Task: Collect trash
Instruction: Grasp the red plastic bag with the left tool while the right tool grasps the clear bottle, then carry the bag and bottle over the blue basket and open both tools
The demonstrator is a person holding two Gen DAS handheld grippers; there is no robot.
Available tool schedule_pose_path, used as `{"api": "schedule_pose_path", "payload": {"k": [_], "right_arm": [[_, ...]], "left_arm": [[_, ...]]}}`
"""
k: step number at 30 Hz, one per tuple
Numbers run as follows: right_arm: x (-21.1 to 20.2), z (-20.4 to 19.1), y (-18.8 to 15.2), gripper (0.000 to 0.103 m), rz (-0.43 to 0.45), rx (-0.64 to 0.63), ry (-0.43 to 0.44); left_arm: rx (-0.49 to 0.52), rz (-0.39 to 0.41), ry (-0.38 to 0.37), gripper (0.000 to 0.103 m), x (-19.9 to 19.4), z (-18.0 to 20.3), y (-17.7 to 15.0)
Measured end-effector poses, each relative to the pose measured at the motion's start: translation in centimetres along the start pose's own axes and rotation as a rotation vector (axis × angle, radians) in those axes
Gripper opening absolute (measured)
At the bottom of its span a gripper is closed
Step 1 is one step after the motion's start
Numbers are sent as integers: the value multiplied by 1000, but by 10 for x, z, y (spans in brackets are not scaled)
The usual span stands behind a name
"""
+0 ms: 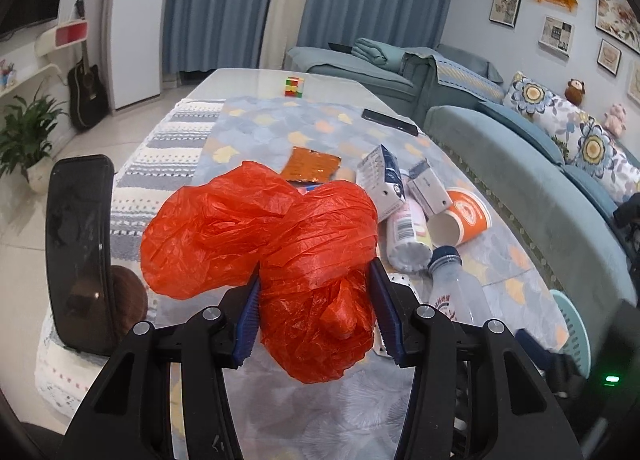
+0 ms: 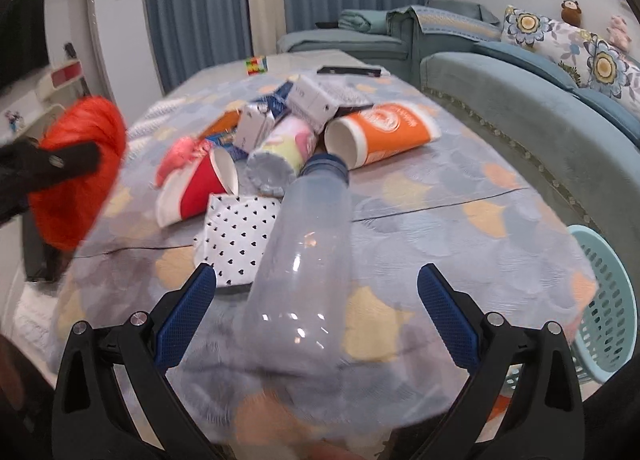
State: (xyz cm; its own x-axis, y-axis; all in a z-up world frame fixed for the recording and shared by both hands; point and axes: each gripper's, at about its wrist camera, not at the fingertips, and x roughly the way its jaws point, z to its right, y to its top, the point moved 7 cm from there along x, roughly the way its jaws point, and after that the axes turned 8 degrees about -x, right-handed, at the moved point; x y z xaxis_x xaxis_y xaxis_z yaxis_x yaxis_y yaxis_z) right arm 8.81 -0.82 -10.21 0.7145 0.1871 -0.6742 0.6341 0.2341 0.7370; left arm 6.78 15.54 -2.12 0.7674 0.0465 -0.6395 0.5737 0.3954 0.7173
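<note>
My left gripper [image 1: 316, 308] is shut on a crumpled red plastic bag [image 1: 280, 244] and holds it above the table; the bag also shows at the left of the right wrist view [image 2: 80, 176]. My right gripper [image 2: 316, 300] is open, its fingers on either side of a clear plastic bottle [image 2: 308, 260] lying on the table, apart from it. Beyond the bottle lie an orange paper cup [image 2: 384, 132], a red cup [image 2: 196, 188], a heart-pattern white bag [image 2: 236, 236], a pink-yellow bottle [image 2: 280, 148] and small milk cartons [image 2: 312, 100].
A light-blue plastic basket [image 2: 608, 300] stands at the table's right edge. A Rubik's cube [image 2: 256, 65] and a dark phone [image 2: 348, 70] lie farther back. A teal sofa [image 2: 520, 100] runs along the right. A black phone on a stand [image 1: 78, 252] is at left.
</note>
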Motion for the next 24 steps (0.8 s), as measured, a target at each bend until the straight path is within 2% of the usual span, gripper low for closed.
{"api": "schedule_pose_path", "payload": {"k": [1,2,3,4,10,13,19,24], "right_arm": [[10,-4,-2,91,-22,-15,-16],[16,-6,-4,73,-43,-29,-21],[23,-10,-7,48,-75,-52,-20],[26,-11,-12,45,-104,-71,-19],[4,2,-15,43,-52,-77,27],[-14,21,-17,43,-22,-54,16],[-54,85,-15,43,54,62,-30],[-99,166,-6,43,141,194,-107]], "left_arm": [[-2,0,2,48,0,-1,0],[-6,-1,2,48,1,-3,1],[-6,-3,2,48,1,-3,0],[-5,-5,1,48,1,-3,0],[29,20,-5,48,-3,8,0],[68,40,-9,48,-6,20,-2],[214,60,-71,48,-12,66,-21],[366,39,-206,48,-17,130,-57]]}}
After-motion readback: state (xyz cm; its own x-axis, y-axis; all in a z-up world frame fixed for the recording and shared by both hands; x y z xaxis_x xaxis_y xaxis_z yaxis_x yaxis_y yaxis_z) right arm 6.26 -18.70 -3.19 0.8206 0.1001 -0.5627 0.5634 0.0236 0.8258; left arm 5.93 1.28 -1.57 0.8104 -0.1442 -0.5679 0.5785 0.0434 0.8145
